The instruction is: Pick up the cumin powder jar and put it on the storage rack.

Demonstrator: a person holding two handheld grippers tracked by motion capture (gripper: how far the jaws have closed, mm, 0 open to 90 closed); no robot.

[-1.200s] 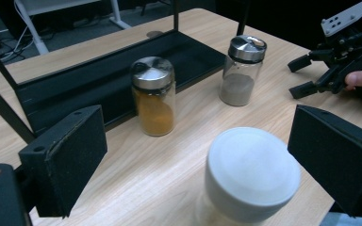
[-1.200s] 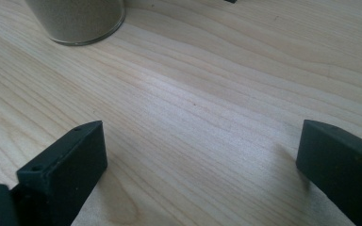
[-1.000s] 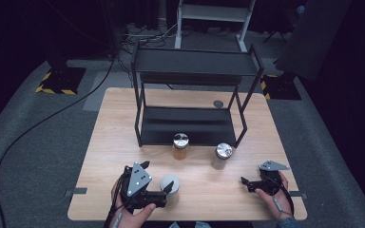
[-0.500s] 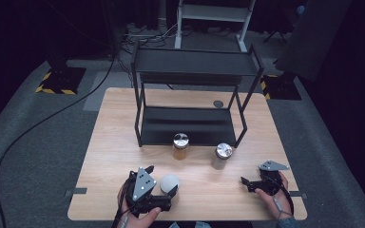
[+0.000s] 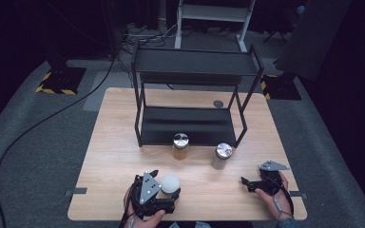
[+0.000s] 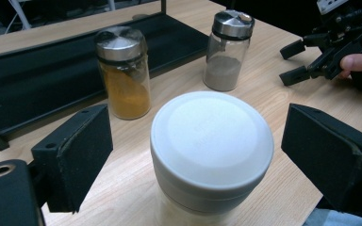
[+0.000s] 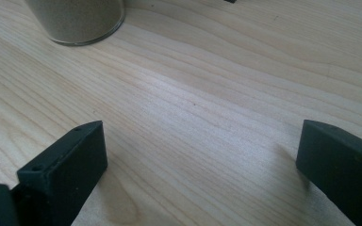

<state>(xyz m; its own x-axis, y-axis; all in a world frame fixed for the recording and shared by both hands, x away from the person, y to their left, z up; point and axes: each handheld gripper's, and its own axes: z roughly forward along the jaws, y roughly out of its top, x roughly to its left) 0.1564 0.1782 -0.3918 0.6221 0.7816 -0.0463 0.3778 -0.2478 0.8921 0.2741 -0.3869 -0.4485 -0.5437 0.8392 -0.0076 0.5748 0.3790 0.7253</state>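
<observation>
A jar with a round white lid (image 6: 212, 141) stands near the table's front edge (image 5: 170, 181). My left gripper (image 6: 195, 123) straddles it (image 5: 166, 188). Its jaws have just been closing, but a gap still shows between each pad and the lid, so it is open. Farther back stand a glass jar of orange powder (image 5: 180, 146) (image 6: 122, 75) and a glass jar of grey powder (image 5: 222, 156) (image 6: 228, 52), both with metal caps. My right gripper (image 5: 247, 183) (image 7: 202, 155) rests open over bare wood at the front right, and it also appears in the left gripper view (image 6: 299, 60).
A black two-tier metal rack (image 5: 195, 80) stands on the far half of the wooden table (image 5: 114, 142), its lower shelf (image 6: 37, 80) just behind the two glass jars. A small dark disc (image 5: 218, 103) lies under the rack's right side. The grey jar's base (image 7: 78, 16) is ahead of the right gripper.
My left gripper has sunk and slid toward the near edge, its jaws now lower around the white-lidded jar and closer together. The jars and the right gripper have stayed put.
</observation>
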